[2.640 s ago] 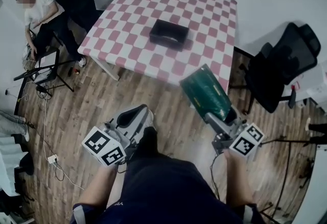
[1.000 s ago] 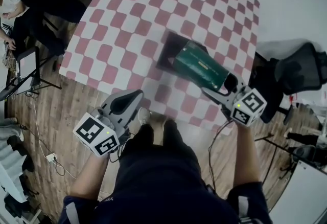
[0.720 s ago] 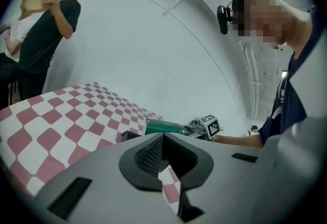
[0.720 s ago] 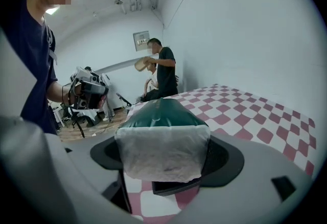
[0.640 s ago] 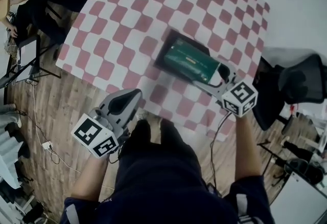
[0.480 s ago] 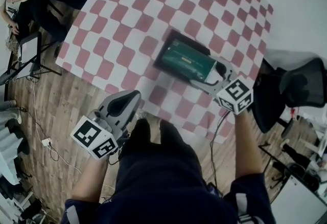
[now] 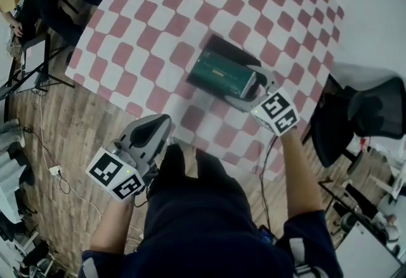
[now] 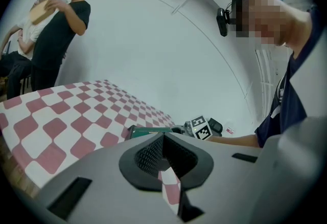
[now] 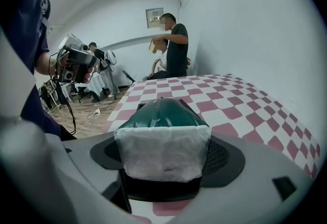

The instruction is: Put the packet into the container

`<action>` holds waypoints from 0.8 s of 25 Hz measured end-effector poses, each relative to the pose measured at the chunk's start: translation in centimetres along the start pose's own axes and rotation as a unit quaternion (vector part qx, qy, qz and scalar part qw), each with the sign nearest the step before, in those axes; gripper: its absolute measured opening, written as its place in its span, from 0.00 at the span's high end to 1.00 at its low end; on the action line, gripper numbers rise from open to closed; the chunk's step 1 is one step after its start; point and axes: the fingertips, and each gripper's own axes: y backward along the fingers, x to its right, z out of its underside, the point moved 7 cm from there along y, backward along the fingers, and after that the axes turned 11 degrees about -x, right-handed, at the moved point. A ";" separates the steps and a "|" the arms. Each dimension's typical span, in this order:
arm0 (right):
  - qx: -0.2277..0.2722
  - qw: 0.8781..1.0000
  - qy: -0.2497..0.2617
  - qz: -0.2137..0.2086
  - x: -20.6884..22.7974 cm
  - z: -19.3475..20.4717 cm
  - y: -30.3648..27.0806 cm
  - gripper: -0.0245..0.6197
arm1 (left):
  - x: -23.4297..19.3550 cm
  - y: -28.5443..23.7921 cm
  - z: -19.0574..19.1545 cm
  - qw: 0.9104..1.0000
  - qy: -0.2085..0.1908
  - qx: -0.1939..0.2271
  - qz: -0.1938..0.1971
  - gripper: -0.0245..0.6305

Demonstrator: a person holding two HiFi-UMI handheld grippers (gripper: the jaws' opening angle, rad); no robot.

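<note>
Brings the packet [image 7: 219, 72] lower and flatter into the container [image 7: 229, 48] than before. Grips its white end between the jaws of the right gripper [image 7: 251, 84]. Keeps the left gripper [image 7: 155, 127] closed and empty near the table [image 7: 146, 23].

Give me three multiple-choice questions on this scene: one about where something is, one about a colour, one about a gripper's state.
1. Where is the packet?
A) at the black container on the table
B) on the floor
C) on the office chair

2. What colours are the checks on the table?
A) blue and white
B) pinkish red and white
C) black and yellow

3. The left gripper is:
A) shut on the packet
B) wide open
C) shut and empty

Answers: 1 A, the right gripper holds it at the container; 2 B, the checks show in every view; 3 C, its own view shows the jaws together with nothing between them.
</note>
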 end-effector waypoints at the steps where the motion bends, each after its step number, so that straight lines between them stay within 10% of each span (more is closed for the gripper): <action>1: -0.004 1.000 0.002 0.000 0.0 0.0 -0.1 0.31 | -0.1 0.0 0.1 1.000 0.001 0.000 -0.001 0.92; 20: -0.041 0.998 0.036 0.000 -0.6 0.9 -1.9 0.31 | 0.4 -0.3 1.0 1.000 0.003 -0.008 0.006 0.92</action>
